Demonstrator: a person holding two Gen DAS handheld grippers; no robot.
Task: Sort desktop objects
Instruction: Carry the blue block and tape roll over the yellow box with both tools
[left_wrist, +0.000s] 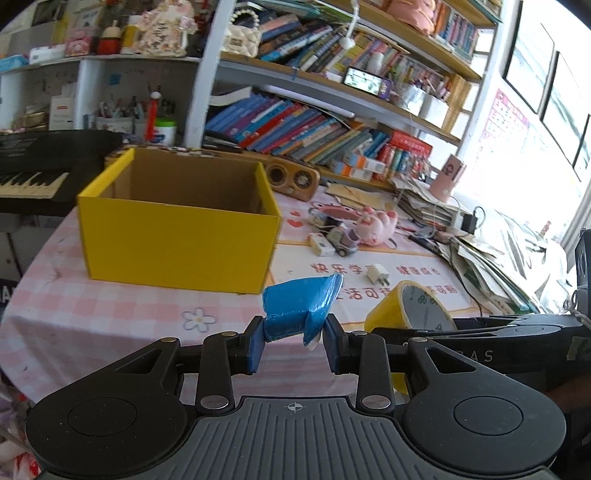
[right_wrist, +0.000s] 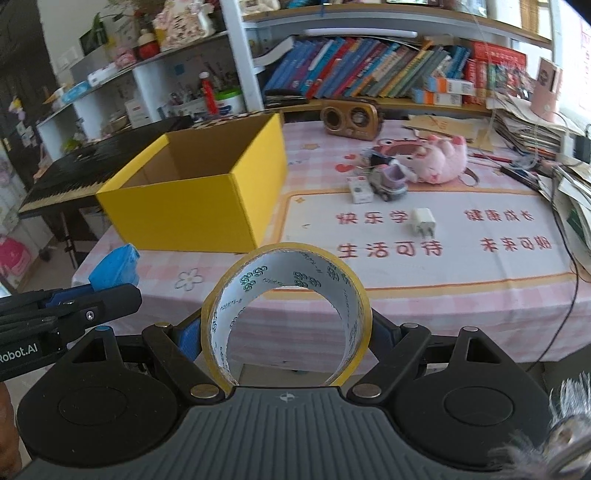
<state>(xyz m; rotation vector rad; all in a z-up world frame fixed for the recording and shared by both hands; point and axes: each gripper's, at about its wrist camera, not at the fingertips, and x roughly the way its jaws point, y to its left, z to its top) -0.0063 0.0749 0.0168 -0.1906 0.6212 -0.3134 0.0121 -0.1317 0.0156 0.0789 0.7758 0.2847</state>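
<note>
— Blue packet: crinkly, glossy foil, pinched at its lower end between the blue pads of the left tool, which stands narrow around it. It hangs above the near edge of the table, in front of the yellow box.

— And the tape roll? A smooth yellowish ring with a white printed inner face, held upright across its width by the right tool, whose jaws stand wide on either side of it.

— The box is plain corrugated cardboard, brown inside, open-topped, with sharp square corners. The cloth under it is pink checked, with a flower print.

— From the right tool's camera I can see into the box, and nothing shows on the part of its floor that I can make out. The left one shows only its front wall and the far inner face.

— Both show the white charger, the toy car and the soft pink plush pig, loose on the table and well apart from the box. The wooden speaker sits behind, near the bookshelf.
</note>
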